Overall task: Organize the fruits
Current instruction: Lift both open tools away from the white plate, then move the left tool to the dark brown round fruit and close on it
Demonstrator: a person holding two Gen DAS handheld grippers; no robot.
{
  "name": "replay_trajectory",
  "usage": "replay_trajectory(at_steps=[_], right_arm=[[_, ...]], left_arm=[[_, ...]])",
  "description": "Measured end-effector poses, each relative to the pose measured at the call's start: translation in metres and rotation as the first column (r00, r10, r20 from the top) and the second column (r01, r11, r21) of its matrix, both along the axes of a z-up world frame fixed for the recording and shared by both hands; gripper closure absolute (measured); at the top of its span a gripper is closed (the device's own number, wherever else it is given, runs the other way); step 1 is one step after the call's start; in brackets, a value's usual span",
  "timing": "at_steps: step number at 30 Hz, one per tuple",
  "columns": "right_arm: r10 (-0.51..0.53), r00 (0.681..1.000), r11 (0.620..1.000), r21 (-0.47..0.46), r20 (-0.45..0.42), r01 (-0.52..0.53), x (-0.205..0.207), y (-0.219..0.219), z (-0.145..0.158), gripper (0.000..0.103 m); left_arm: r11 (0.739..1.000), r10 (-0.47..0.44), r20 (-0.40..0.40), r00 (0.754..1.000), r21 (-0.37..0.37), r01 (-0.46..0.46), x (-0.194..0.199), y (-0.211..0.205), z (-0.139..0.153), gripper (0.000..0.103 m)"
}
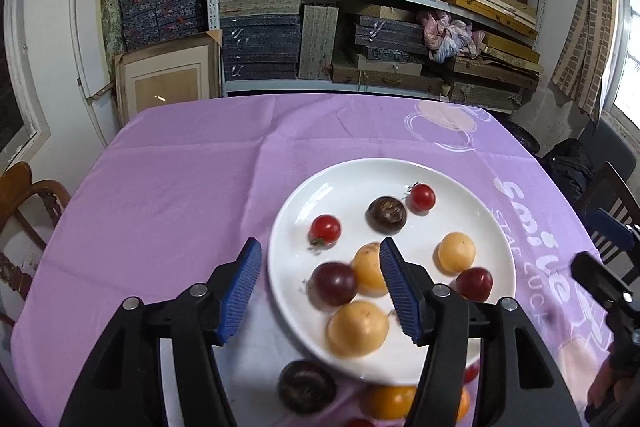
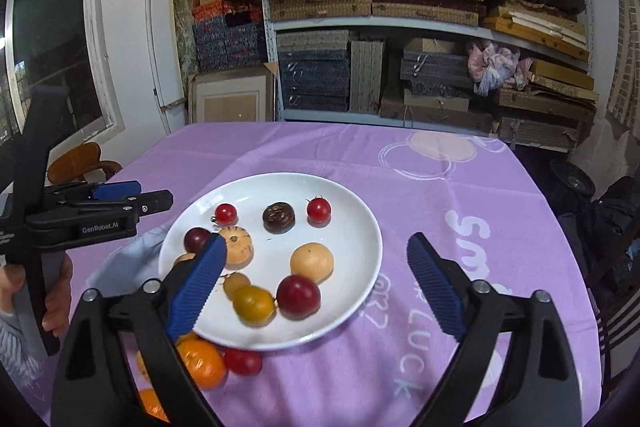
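With both grippers, left and right, open and empty above the plate, next grab looks like the orange just below the right one.

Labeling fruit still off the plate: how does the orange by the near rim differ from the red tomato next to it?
The orange is orange, the red tomato deep red. The orange is clearly larger than the tomato. The orange is partly hidden behind the right hand-held gripper's finger, while the tomato shows fully. Both are round and lie on the purple tablecloth, just off the white plate.
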State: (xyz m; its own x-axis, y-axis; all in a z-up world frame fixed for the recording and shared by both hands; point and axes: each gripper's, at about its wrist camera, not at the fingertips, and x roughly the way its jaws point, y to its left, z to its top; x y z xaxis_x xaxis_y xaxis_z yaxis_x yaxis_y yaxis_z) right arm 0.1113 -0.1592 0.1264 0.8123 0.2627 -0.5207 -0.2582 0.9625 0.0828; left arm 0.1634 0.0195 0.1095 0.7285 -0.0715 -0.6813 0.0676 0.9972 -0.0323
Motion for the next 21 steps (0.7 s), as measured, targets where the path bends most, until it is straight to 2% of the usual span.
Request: replay_trajectory(at_steps=[4,8,12,16,21], right_arm=[[-0.017,1.000,0.999,0.034,0.016,0.016,-0.058,-0.008,-0.009,0.005],[-0.040,0.999,0.994,0.099,0.004,0.039,-0.090,-0.015,-0.035,0.004],[-0.060,0.998,0.993,0.100,-0.036,0.063,-0.092,-0.025,-0.054,0.004],[-0.086,0.993,0.982,0.164,-0.082,0.098,-0.083,-0.042,-0.061,0.004],[-0.103,0.988,0.973,0.193,-0.117,0.125,-0.075,-0.052,-0.067,0.004]], left_arm=[[0.999,0.023,-0.020,1.000,0.042,-0.022,-0.048,0.015,-0.013,0.038],[0.995,0.047,-0.026,0.999,0.091,-0.044,-0.074,0.017,-0.036,0.038],[0.994,0.073,-0.056,0.996,0.081,-0.069,-0.073,0.020,-0.056,0.038],[0.996,0.074,-0.070,0.995,0.057,-0.070,-0.065,0.018,-0.066,0.038],[0.996,0.055,-0.080,0.995,0.078,-0.048,-0.057,0.009,-0.077,0.038]])
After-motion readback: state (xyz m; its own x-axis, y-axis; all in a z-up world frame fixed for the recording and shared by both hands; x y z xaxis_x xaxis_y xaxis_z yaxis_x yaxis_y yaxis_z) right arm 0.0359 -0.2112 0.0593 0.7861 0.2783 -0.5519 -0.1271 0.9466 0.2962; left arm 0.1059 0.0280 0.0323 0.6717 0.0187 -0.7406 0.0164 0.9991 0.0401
